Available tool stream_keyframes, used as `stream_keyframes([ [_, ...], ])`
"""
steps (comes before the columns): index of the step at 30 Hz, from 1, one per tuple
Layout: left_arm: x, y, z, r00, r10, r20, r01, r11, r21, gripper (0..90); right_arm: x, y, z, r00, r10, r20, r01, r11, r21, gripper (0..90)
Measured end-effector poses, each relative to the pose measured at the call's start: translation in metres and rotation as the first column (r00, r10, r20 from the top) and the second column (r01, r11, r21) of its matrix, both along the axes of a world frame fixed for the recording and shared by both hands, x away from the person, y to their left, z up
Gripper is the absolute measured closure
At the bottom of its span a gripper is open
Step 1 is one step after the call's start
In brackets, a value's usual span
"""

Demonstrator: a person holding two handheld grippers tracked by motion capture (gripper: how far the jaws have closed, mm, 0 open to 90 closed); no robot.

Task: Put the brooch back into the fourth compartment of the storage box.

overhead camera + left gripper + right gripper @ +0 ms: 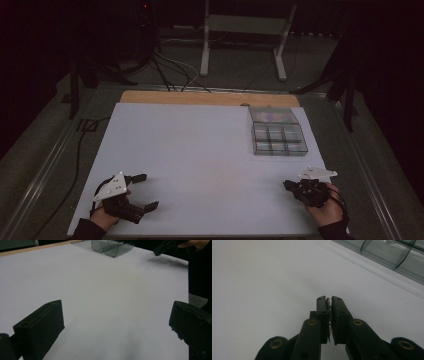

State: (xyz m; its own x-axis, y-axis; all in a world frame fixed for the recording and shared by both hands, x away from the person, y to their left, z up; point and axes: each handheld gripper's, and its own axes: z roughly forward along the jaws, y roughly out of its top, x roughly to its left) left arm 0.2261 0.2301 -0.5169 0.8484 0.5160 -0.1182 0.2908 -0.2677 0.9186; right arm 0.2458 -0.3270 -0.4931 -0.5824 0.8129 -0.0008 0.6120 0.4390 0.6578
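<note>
High view shows two hands at the near edge of the white tabletop (200,150). The left gripper (142,191) sits by the near left corner. Its two jaws are spread wide, and nothing is between them. In the left gripper view they stand far apart over bare white.

The right gripper (328,302) is by the near right corner. Its jaws are pressed almost together, and they pinch a tiny thin thing (328,300). The thing pokes up a little between the tips. It looks light with a brownish bit on top, but it is too small to tell what it is. It is up off the tabletop, held in the jaws.

Farther away, near the far right corner, lies a clear box (277,131) with little rooms inside and its lid folded back. In the right gripper view one little room seems to have a small pale thing in it; the others are hard to read.

I think the picking up is done. What is left is to carry the tiny thing over to the clear box, which is well apart from the right gripper, and drop it into one of the rooms.
</note>
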Motion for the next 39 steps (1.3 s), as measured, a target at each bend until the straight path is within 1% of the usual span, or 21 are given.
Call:
stream_keyframes([
  [5,0.000,0.000,0.000,1.0000,-0.001,0.001,0.001,1.0000,0.001,1.2,0.002,0.004,0.003,1.0000,0.009,0.000,-0.009,0.9999,0.011,85.5],
  [9,0.000,0.000,0.000,1.0000,-0.002,0.002,0.002,1.0000,0.001,1.2,0.005,0.008,0.003,0.9999,0.006,-0.014,-0.006,0.9998,0.021,85.5],
  [15,0.000,0.000,0.000,1.0000,-0.002,0.000,0.002,1.0000,0.000,1.2,0.007,0.009,0.007,0.9999,0.007,-0.009,-0.007,0.9996,0.026,85.5],
  [23,0.001,0.000,0.000,1.0000,0.001,-0.001,-0.001,1.0000,-0.004,1.3,0.011,0.012,0.013,1.0000,0.005,0.006,-0.005,0.9998,0.019,85.5],
  [25,0.001,0.000,-0.001,1.0000,-0.001,-0.001,0.001,1.0000,0.004,1.2,0.014,0.014,0.015,0.9999,0.009,0.012,-0.009,0.9998,0.019,85.5],
  [32,0.001,0.000,-0.001,1.0000,0.002,-0.002,-0.002,1.0000,-0.004,1.2,0.022,0.018,0.021,0.9996,0.017,0.021,-0.018,0.9995,0.025,85.5],
  [39,0.001,0.000,-0.001,1.0000,0.001,-0.003,-0.001,1.0000,0.000,1.3,0.033,0.022,0.027,0.9991,0.029,0.032,-0.030,0.9994,0.018,85.5],
])
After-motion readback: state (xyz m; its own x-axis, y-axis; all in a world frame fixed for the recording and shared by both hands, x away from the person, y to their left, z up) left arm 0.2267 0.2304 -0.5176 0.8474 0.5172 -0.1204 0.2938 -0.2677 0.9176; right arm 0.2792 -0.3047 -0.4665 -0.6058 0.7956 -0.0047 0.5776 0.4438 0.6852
